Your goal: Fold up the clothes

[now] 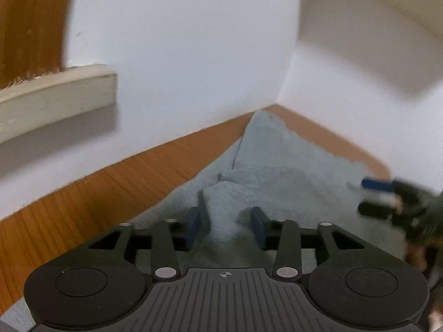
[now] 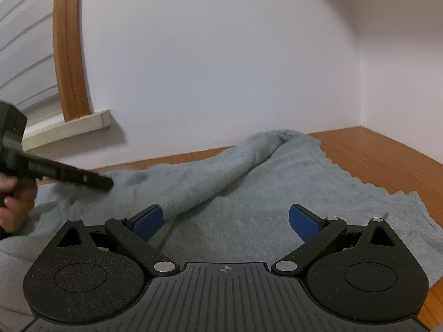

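A pale blue-grey fleecy garment [image 2: 249,193] lies spread over the orange-brown wood-grain table [image 2: 387,160], reaching back to the far corner where the table meets the white walls [image 2: 207,69]. Its scalloped hem runs along the right side, near the table's right edge, and a long raised fold crosses it from the far corner toward the near left.

The left gripper [image 1: 225,225], black with blue pads [image 1: 193,225], has its jaws drawn in around a raised ridge of the fleecy cloth, which stands up between the pads; it appears to be pinching that ridge, though motion blur makes the contact hard to confirm. In the right wrist view this gripper shows only as a blurred black finger over the garment's left part, held by a person's hand [image 2: 13,202].

The right gripper [image 2: 225,220] hovers low over the middle of the garment with its jaws spread wide; the end of the raised fold lies just beside its left blue pad [image 2: 146,221], and nothing is between the pads.

A cream window sill [image 1: 55,96] with an orange-brown wooden frame [image 2: 69,55] projects from the wall beyond the table's far left edge.
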Demonstrator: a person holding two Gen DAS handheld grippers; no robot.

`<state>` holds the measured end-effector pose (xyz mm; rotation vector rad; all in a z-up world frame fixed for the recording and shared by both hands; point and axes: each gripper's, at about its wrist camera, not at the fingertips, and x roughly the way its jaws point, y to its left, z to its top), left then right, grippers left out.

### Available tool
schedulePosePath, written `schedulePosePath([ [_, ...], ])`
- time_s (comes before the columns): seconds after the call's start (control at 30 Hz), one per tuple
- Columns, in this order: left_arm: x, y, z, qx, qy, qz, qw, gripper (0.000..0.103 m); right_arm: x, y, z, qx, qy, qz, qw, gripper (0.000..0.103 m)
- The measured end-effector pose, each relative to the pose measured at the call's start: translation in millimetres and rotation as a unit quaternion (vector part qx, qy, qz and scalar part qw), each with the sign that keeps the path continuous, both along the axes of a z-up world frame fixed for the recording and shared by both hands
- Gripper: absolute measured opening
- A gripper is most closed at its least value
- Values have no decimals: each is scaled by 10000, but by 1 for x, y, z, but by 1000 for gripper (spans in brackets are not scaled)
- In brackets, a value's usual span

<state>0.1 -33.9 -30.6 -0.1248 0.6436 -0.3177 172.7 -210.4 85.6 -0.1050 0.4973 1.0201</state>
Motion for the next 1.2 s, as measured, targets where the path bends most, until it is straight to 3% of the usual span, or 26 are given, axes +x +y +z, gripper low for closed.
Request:
schedulePosePath([
  [0.07,1,-6,-3,57,20,-176,9998,64,3,3,0,-117,104,0,9999,98],
  [0.13,0,-8,-4,82,-27,-280,9996,68,7,9,2,-217,140,17,9997,98],
  [0.23,4,-8,-8,12,4,-306,9995,69,15,23,14,-187,25,38,9998,94],
  [0.37,10,-8,-12,-108,59,-312,9994,69,41,72,32,-242,277,173,9992,74],
  [0.47,14,-7,-13,-152,67,-298,9994,70,69,117,32,-504,364,-64,9980,73],
  [0.63,16,-8,-14,-138,65,-275,9995,71,85,163,19,-1210,-29,-249,9923,67],
  [0.7,17,-8,-14,-134,64,-264,9995,71,89,179,13,-1521,-201,-283,9878,56],
  [0.77,14,-6,-13,-114,50,-236,9996,71,93,188,8,-1778,-381,-340,9827,24],
  [0.87,8,-3,-8,-73,-34,-180,9998,73,100,175,6,-1975,-758,-674,9750,7],
  [1.07,7,-1,-5,-80,-217,-221,9995,75,135,115,1,-1811,-652,-1442,9707,6],
  [1.2,12,-3,-13,-47,-112,-236,9996,75,133,115,9,-1226,-301,-1021,9867,17],
])
